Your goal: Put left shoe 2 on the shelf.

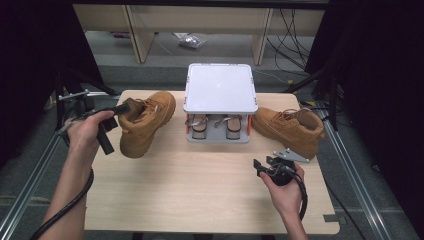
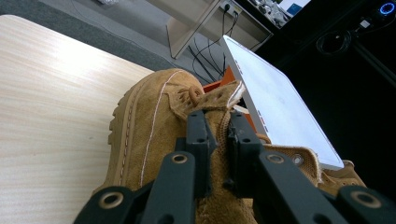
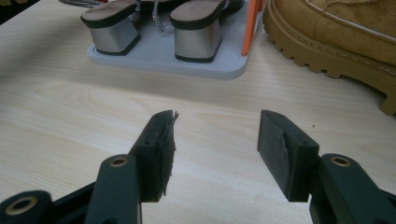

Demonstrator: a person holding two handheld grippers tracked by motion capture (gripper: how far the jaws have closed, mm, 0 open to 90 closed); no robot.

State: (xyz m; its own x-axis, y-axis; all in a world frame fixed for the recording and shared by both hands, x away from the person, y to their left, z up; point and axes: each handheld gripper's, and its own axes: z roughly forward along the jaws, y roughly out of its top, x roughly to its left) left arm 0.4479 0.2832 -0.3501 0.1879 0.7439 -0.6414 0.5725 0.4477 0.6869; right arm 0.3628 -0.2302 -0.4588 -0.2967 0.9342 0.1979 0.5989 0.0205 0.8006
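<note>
A: Where is the left boot [image 1: 145, 122] now?

B: At the far left of the table [image 1: 200, 195]. Its toe points to the far side and the boot leans; the heel part looks raised, but if the sole touches the wood I cannot tell. The left gripper [image 1: 121, 108] is clamped on its collar edge. In the left gripper view the jaws are pressed together w/ the tan suede [image 2: 154, 126] pinched between them.

A: And the right gripper [image 1: 260, 166]?

B: Near right, low over the bare wood, in the person's right hand [image 1: 285, 187]. Jaws are wide apart, nothing between them. Their pads [image 3: 163, 149] look worn and frayed.

A: What is beside?

B: The other boot [image 1: 292, 129] lies at the far right, just beyond that gripper, sole towards the near side. Between both boots stands a small grey rack [image 1: 218, 136] w/ orange posts and a white top plate [image 1: 220, 87]. On its lower shelf is a pair of block-heel sandals [image 1: 215, 126], heels towards the near side.
</note>
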